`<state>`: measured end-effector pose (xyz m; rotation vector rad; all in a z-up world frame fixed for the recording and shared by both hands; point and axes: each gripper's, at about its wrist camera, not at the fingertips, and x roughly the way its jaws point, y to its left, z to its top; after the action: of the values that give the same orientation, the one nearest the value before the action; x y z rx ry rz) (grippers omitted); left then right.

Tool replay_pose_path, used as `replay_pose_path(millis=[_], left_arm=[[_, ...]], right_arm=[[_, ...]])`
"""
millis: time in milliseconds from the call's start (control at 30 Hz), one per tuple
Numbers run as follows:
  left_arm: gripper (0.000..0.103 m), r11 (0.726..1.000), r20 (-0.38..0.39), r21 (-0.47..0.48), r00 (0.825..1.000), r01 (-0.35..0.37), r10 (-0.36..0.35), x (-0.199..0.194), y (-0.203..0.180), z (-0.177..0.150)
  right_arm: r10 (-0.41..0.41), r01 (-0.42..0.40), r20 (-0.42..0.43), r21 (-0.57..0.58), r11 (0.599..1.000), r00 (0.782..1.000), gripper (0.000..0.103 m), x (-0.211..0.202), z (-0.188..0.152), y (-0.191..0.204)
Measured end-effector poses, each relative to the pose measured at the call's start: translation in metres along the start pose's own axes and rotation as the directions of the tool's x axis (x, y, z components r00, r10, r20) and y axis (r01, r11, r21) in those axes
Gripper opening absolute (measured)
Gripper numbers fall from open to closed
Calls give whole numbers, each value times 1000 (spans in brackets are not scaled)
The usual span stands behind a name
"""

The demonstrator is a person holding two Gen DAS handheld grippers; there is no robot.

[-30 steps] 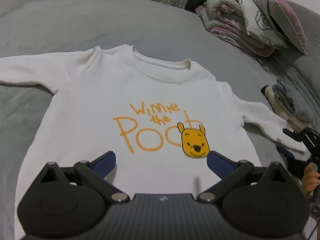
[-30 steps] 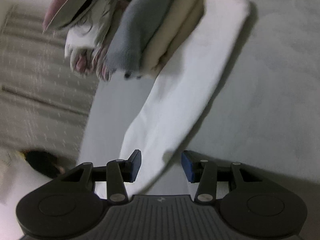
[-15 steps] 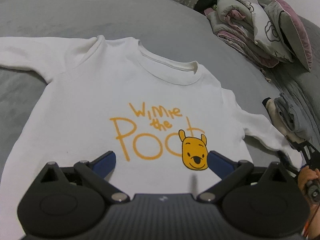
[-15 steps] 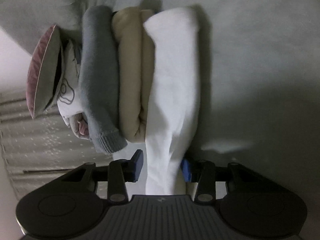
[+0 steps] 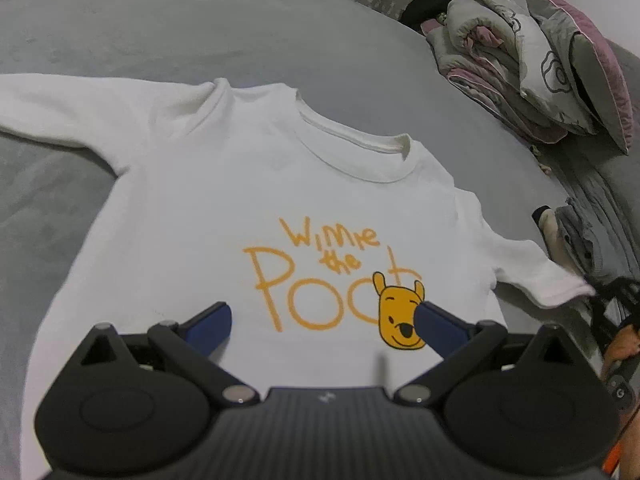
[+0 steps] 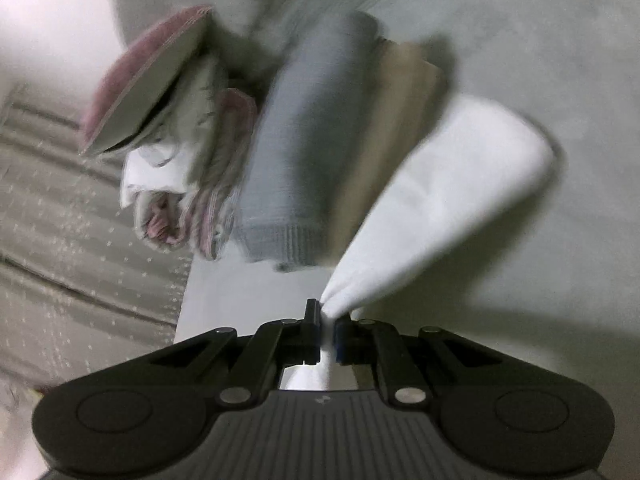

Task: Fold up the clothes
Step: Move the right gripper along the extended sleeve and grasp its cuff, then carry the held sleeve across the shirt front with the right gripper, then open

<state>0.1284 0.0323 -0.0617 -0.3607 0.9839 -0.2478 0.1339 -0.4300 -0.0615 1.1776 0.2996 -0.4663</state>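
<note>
1. From my left wrist view, a grey bed cover (image 5: 280, 28) fills the frame, running from the top edge down both sides.
2. A white sweatshirt (image 5: 224, 200) lies flat and face up across the middle of the frame, with orange "Winnie the Pooh" lettering and a yellow bear face (image 5: 400, 316) at lower centre.
3. A heap of folded bedding and a pillow (image 5: 532, 68) sits at the upper right.
4. A small folded stack, a grey garment (image 6: 300, 160) on a beige one (image 6: 400, 120), shows blurred at the centre of my right wrist view.
5. My left gripper (image 5: 324, 322) hangs over the sweatshirt's lower part, fingers spread wide, holding nothing.
6. My right gripper (image 6: 328, 334) has its fingers pressed together, pinching the sweatshirt's sleeve (image 6: 440, 200), which fans toward the right of the frame.
</note>
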Motion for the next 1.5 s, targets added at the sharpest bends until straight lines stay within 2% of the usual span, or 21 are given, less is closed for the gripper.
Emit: replay_pose_path(millis=[100,233,567,767,1033,1200,1300,1400,1500], left_arm=[[102,1000,-6,-11,1000,2,-2,-3,3,2],[102,1000,-9,-13,1000,-5,5,-5,6,4],[102,999,25,-34,1000,-14,15,-16,13,11],[102,997,46,-69,999,-25,28,-22,22,16],[102,995,63,-73,996,-63,68,-24,26,17],[102,994,83,-63,992,-90,95,-24,29,17],[102,991,93,-57,988,-118,123,-23,31,16],[102,990,106,-43,984,-137,141,-21,30,15],[102,988,119,-32,980,-154,157,-16,28,13]], right_arm=[[25,-22,24,-104,994,999,10,-11,-13,30],[56,-43,47,-252,967,997,10,-27,-40,66],[90,-79,-6,-528,845,996,9,-32,-121,131],[93,-126,-84,-648,751,992,9,-22,-175,146],[56,-200,-216,-735,647,975,10,3,-245,134],[0,-231,-298,-740,631,955,10,31,-270,113],[-22,-254,-348,-726,639,937,10,49,-278,97],[17,-294,-369,-710,640,929,10,55,-277,85],[35,-322,-400,-678,661,916,10,59,-269,81]])
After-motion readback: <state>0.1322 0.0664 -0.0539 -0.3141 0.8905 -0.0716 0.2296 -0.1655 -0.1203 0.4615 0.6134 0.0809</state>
